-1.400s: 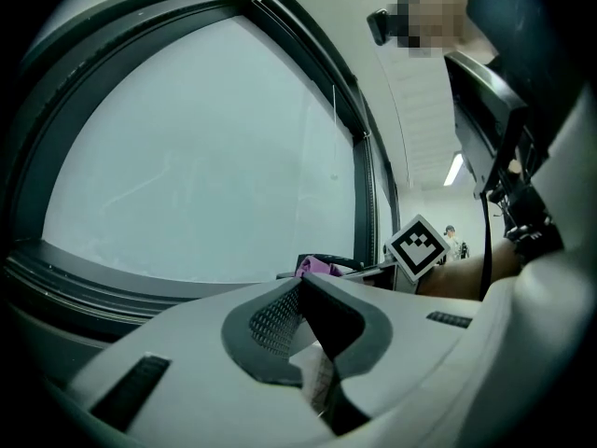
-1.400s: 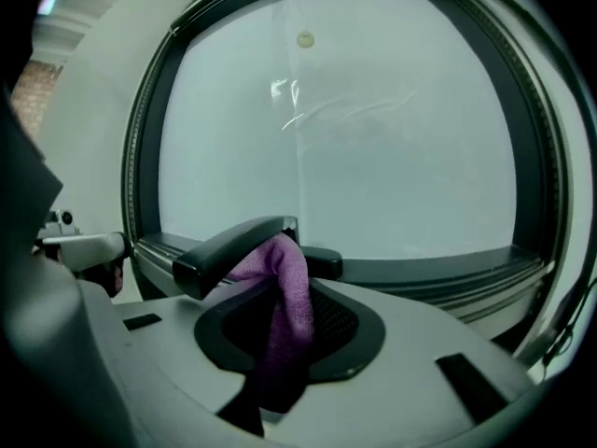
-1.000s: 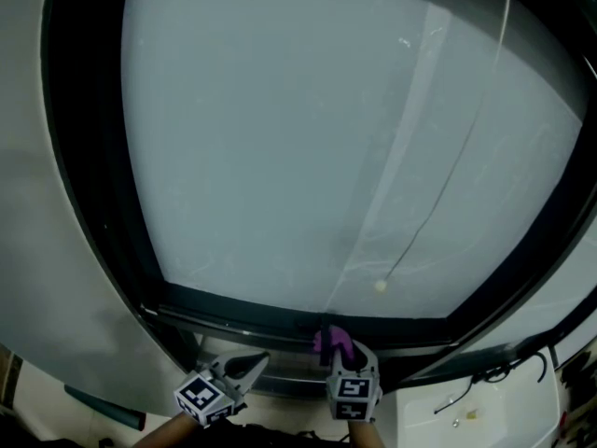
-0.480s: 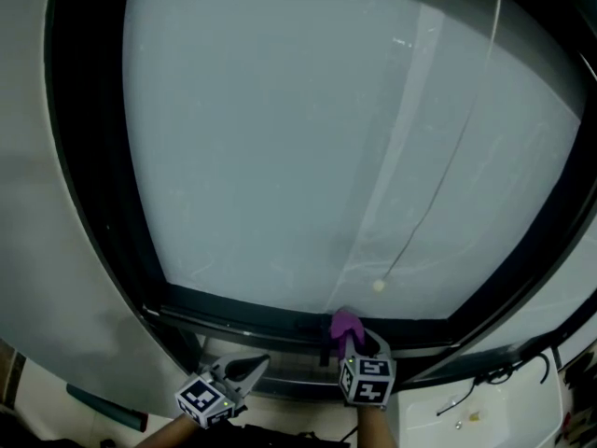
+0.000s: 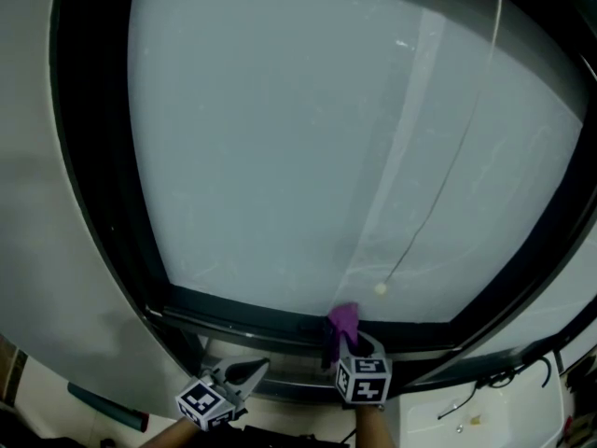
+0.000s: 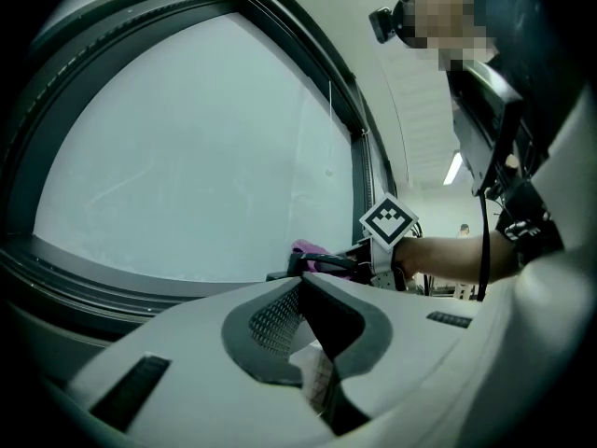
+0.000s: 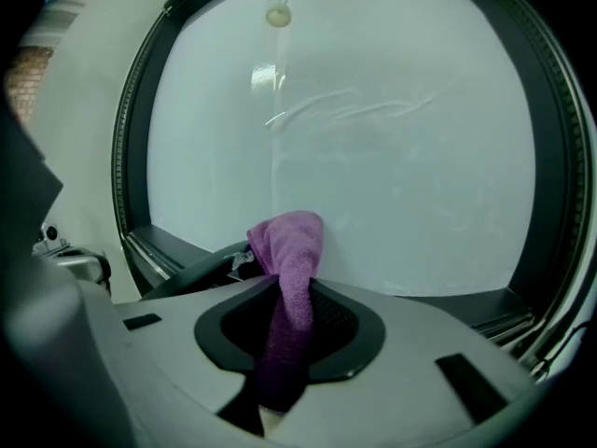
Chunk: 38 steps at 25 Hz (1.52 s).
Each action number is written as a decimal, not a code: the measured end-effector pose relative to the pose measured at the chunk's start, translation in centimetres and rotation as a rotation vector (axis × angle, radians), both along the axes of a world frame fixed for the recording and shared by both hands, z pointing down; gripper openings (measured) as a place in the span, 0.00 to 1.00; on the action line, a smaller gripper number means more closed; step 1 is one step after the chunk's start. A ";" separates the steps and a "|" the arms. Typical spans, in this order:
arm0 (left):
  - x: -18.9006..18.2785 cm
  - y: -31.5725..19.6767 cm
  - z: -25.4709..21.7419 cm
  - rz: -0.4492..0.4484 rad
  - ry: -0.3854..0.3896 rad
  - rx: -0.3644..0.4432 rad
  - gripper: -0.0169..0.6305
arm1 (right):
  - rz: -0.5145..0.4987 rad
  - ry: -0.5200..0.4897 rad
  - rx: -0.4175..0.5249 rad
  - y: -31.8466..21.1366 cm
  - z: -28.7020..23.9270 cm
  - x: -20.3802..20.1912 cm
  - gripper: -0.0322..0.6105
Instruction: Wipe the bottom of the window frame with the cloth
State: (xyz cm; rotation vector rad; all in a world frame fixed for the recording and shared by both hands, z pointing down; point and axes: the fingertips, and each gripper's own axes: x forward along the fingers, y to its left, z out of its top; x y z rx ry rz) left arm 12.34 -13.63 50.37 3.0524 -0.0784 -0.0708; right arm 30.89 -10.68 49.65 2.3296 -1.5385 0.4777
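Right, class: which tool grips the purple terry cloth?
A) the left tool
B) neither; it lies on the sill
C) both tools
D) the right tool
D: the purple terry cloth is pinched in the jaws of the right tool, while the left tool is shut on nothing.

No words, numbers, brand names or signs can be read in any of the views. The only printed marks are black-and-white square patterns on the marker cube (image 5: 203,401) of the left gripper (image 5: 259,368) and on that of the right gripper (image 5: 338,345). These patterns carry no letters or digits.
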 end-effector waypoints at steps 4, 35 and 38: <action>0.1 0.1 0.0 0.000 -0.002 -0.006 0.03 | -0.014 0.013 -0.041 0.3 0.6 0.3 0.18; 5.8 2.3 -0.5 0.077 0.018 0.017 0.03 | 0.105 0.029 -0.117 7.2 2.1 8.1 0.18; 6.3 2.7 -0.4 0.087 0.011 0.020 0.03 | 0.111 0.044 -0.125 7.9 2.3 9.1 0.18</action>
